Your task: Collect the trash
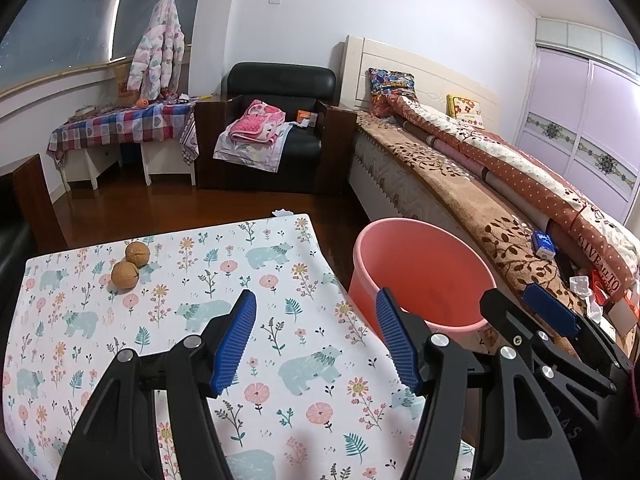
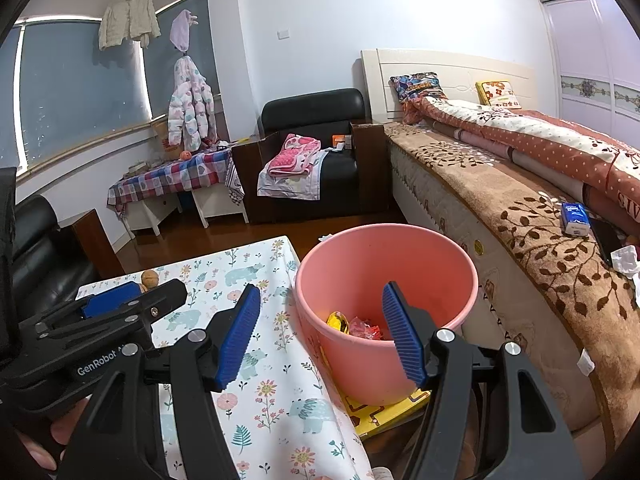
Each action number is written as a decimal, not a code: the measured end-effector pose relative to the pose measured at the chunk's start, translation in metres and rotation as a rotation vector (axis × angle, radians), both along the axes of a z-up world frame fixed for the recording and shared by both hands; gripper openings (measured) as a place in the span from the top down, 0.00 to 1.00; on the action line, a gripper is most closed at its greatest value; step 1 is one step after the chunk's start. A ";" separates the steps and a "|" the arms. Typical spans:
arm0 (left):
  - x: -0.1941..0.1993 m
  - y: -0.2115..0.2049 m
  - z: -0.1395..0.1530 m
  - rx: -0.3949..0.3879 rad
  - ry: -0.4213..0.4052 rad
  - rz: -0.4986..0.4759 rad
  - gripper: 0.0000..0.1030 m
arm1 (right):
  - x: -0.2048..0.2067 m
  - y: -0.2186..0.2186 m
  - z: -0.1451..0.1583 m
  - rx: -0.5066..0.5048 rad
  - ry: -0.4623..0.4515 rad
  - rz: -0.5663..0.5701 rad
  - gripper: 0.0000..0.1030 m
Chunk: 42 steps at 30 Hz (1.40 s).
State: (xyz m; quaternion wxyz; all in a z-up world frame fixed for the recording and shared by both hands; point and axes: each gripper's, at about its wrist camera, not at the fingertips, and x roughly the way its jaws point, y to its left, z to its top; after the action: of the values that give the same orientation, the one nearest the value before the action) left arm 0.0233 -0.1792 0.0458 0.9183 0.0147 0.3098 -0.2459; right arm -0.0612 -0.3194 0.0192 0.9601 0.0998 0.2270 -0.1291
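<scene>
A pink plastic bucket (image 2: 386, 288) stands on the floor between the table and the bed, with a yellow wrapper (image 2: 338, 321) and red wrappers (image 2: 366, 330) at its bottom. My right gripper (image 2: 322, 332) hangs open over its near rim, nothing between its blue pads. My left gripper (image 1: 316, 340) is open over the table's right edge, beside the bucket (image 1: 420, 272), and holds nothing. Two walnuts (image 1: 130, 266) lie on the floral tablecloth (image 1: 160, 320) at the far left. In the right wrist view the left gripper's fingers (image 2: 120, 304) partly hide a walnut (image 2: 150, 279).
A bed (image 2: 520, 208) with a brown blanket runs along the right, carrying a blue tissue pack (image 2: 575, 219) and crumpled white paper (image 2: 626, 260). A black armchair (image 1: 280, 120) and a checked side table (image 1: 124, 124) stand at the far wall. A yellow mat (image 2: 384, 412) lies under the bucket.
</scene>
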 end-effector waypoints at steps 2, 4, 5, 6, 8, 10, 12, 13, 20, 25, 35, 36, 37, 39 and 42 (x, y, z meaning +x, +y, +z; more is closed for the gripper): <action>0.001 0.001 -0.002 0.002 0.002 0.002 0.40 | 0.001 -0.001 0.000 0.000 0.000 0.001 0.38; 0.001 0.001 -0.002 0.001 0.001 0.002 0.40 | 0.001 -0.002 0.000 0.004 0.001 0.000 0.38; 0.002 0.001 -0.002 0.002 0.001 0.001 0.40 | 0.001 -0.002 0.000 0.005 0.002 0.000 0.38; 0.002 0.001 -0.002 0.002 0.001 0.001 0.40 | 0.001 -0.002 0.000 0.004 0.002 0.000 0.38; 0.002 0.001 -0.002 0.002 0.002 0.001 0.40 | 0.001 -0.002 0.000 0.005 0.002 0.000 0.38; 0.001 0.000 -0.002 0.001 0.003 0.001 0.40 | 0.001 -0.002 -0.001 0.007 0.002 -0.001 0.38; 0.002 0.000 -0.002 0.002 0.003 0.002 0.40 | 0.001 -0.002 -0.001 0.010 0.003 -0.002 0.38; 0.001 0.001 -0.003 0.003 0.004 0.003 0.40 | 0.001 -0.002 -0.001 0.010 0.003 -0.002 0.38; 0.002 0.001 -0.005 0.003 0.006 0.002 0.40 | 0.001 -0.003 -0.002 0.010 0.003 -0.002 0.38; 0.002 0.001 -0.006 0.003 0.007 0.003 0.40 | 0.001 -0.003 -0.001 0.010 0.004 -0.002 0.38; 0.006 0.003 -0.014 0.010 0.018 0.011 0.40 | 0.001 -0.003 -0.001 0.010 0.006 0.000 0.38; 0.006 0.004 -0.014 0.011 0.018 0.012 0.40 | 0.001 -0.003 -0.001 0.010 0.005 0.000 0.38; 0.006 0.004 -0.016 0.012 0.019 0.014 0.40 | 0.001 -0.004 -0.002 0.009 0.005 0.000 0.38; 0.007 0.004 -0.014 0.012 0.020 0.012 0.40 | 0.000 -0.004 -0.003 0.007 0.004 0.001 0.38; 0.007 0.004 -0.014 0.012 0.020 0.012 0.40 | 0.000 -0.004 -0.004 0.006 0.004 0.002 0.38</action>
State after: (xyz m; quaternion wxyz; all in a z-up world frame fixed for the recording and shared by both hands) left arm 0.0307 -0.1755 0.0317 0.9165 0.0160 0.3207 -0.2385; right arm -0.0613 -0.3238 0.0152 0.9594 0.1024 0.2296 -0.1278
